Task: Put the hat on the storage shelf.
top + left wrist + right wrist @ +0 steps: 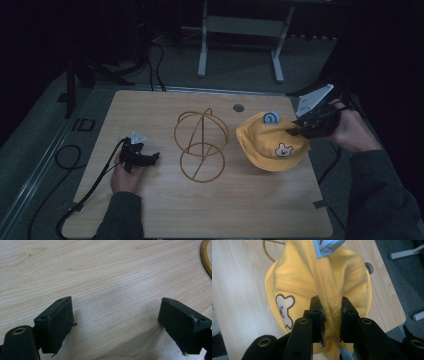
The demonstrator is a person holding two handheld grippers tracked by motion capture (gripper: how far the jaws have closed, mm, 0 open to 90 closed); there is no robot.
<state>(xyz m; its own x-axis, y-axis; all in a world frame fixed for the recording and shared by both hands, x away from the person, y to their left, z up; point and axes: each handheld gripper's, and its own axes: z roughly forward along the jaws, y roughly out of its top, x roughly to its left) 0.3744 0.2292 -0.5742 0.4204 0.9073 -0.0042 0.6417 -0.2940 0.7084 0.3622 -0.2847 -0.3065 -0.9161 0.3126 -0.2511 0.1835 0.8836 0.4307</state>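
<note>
Yellow hat (272,145) pinched by right gripper (296,129); left gripper (117,325) wide, empty, beside wire stand (201,145).

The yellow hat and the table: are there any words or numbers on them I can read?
No words or numbers can be read.
Hat: a little white bear face patch, a picture with no letters.
Hat top: a blue patch with a white curly mark, too blurred to tell if it is a letter.
Floor left of the table: a dark mark that looks a bit like "ID", too dim to be sure.
</note>
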